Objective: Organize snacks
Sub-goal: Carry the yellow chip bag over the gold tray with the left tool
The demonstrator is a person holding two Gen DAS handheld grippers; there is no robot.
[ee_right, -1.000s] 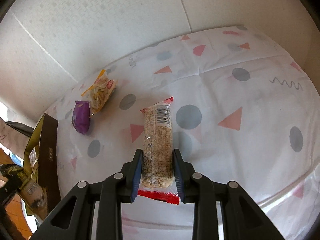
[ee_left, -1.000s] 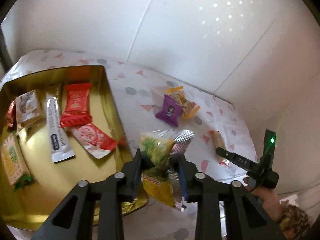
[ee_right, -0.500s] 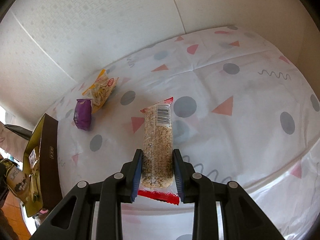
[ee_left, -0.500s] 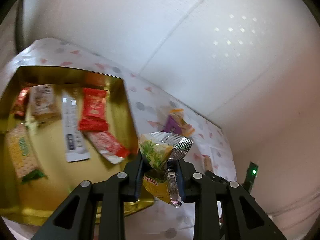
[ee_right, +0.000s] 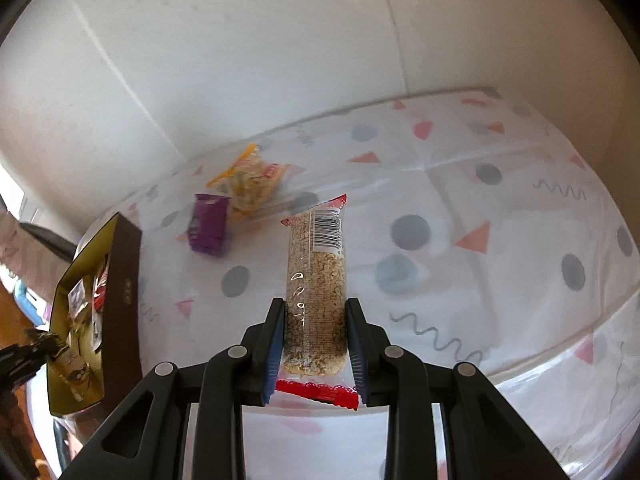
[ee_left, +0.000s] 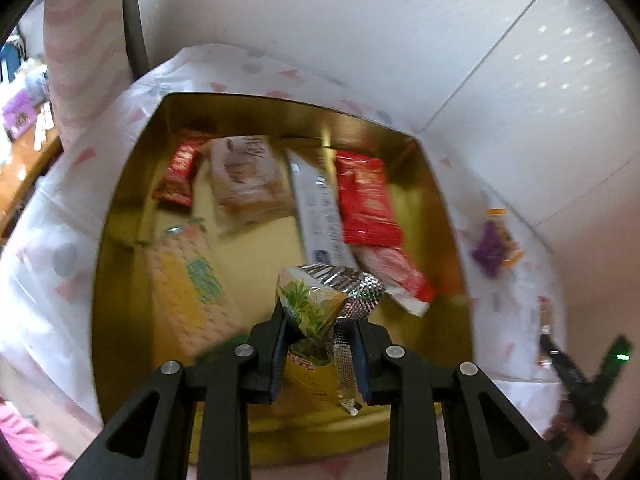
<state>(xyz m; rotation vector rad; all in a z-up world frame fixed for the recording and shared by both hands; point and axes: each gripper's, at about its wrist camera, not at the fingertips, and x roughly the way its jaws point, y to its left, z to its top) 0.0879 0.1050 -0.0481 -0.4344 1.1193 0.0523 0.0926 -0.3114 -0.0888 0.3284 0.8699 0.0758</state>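
My left gripper (ee_left: pixel 320 344) is shut on a yellow-green foil snack packet (ee_left: pixel 320 312) and hangs over the near part of the gold tin box (ee_left: pixel 120 184). Inside the box lie several snacks: a red wafer pack (ee_left: pixel 366 200), a white stick pack (ee_left: pixel 320 216), a beige biscuit pack (ee_left: pixel 248 176) and a yellow cracker pack (ee_left: pixel 188 296). My right gripper (ee_right: pixel 316 336) is shut on a clear cereal bar with red ends (ee_right: pixel 316 280), held above the patterned cloth. In the right wrist view a purple packet (ee_right: pixel 208 228) and an orange-yellow packet (ee_right: pixel 252 180) lie on the cloth.
The box (ee_right: pixel 124 292) stands at the far left in the right wrist view, with the left gripper (ee_right: pixel 24 356) at its edge. White walls (ee_right: pixel 280 40) close the back. The table's patterned cloth (ee_right: pixel 500 208) spreads right of the bar. The right gripper (ee_left: pixel 580 376) shows at lower right.
My left gripper has carried the foil packet from beside the box's right rim to over its inside and rolled. My right gripper has lifted the cereal bar slightly.
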